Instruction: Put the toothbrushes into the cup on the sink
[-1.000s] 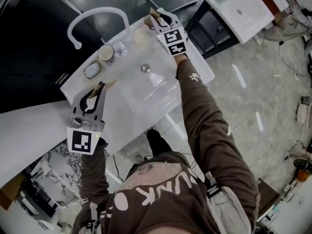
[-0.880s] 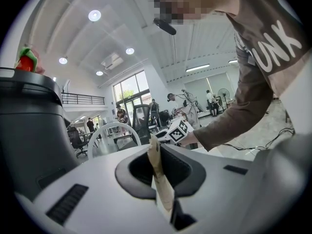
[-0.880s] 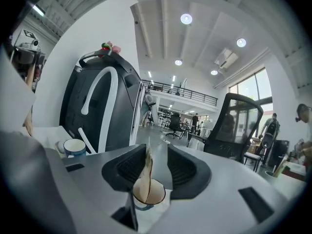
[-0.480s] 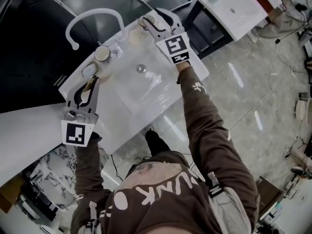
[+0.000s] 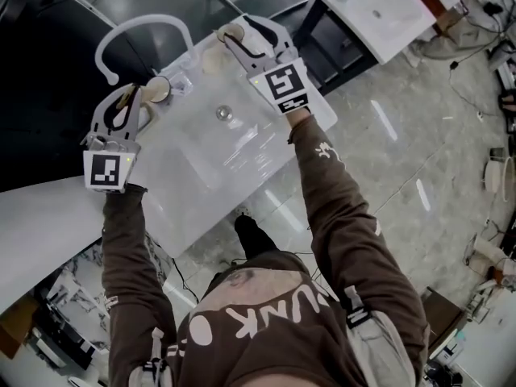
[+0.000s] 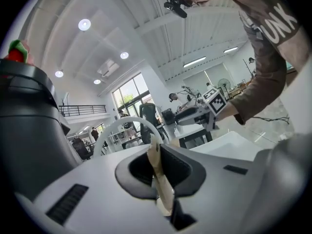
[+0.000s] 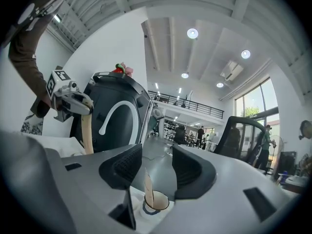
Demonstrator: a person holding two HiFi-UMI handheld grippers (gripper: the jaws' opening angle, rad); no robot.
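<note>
A cup [image 7: 157,202] stands on the sink's back rim, and one beige toothbrush [image 7: 148,189] leans upright in it. My right gripper [image 7: 157,172] hangs open just above this cup [image 5: 233,32], touching nothing. My left gripper [image 6: 158,167] is shut on a second beige toothbrush [image 6: 157,177], held upright between the pads. In the head view the left gripper [image 5: 133,95] is at the sink's left back corner, below the faucet. The right gripper view shows the left gripper [image 7: 73,101] with its toothbrush [image 7: 87,133] hanging down.
The white sink [image 5: 266,147] has a drain [image 5: 223,113] in its basin. A curved white faucet [image 5: 137,29] arches over the back left. Another round cup [image 5: 158,89] stands at the faucet's base beside the left gripper. A second sink unit [image 5: 379,14] stands across the floor.
The right gripper's jaws have spread apart over the cup, leaving its toothbrush standing in it. The left gripper has carried its toothbrush up and back towards the faucet.
</note>
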